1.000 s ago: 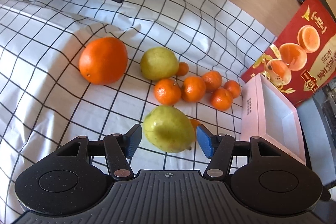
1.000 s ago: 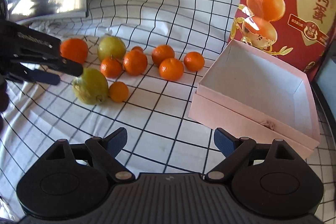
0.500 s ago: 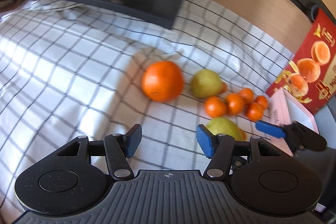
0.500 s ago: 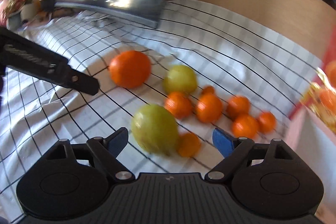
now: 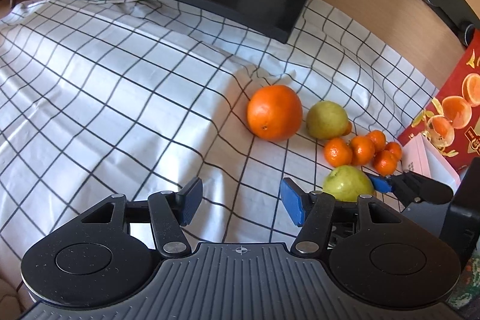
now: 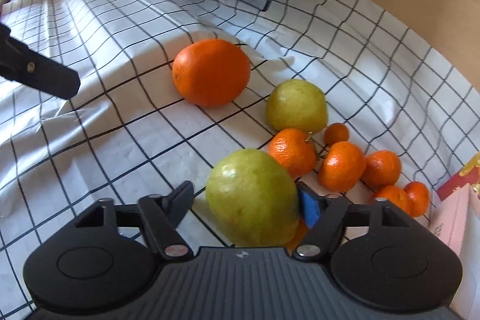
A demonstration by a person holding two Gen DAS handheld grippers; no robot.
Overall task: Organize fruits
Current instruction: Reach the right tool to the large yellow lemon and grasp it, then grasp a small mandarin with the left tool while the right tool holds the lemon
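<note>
On the checked cloth (image 5: 120,98), right gripper (image 6: 244,200) jaws bracket the near pear (image 6: 252,197), not visibly clamped, likely for boxing; left gripper (image 5: 240,201) gapes idle

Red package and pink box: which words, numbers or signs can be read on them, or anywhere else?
No text can be read with certainty.
red package: gold emblem and printed characters, cut off at the frame edge, unreadable.
pink box: small dark print on its side, too small to read.
</note>
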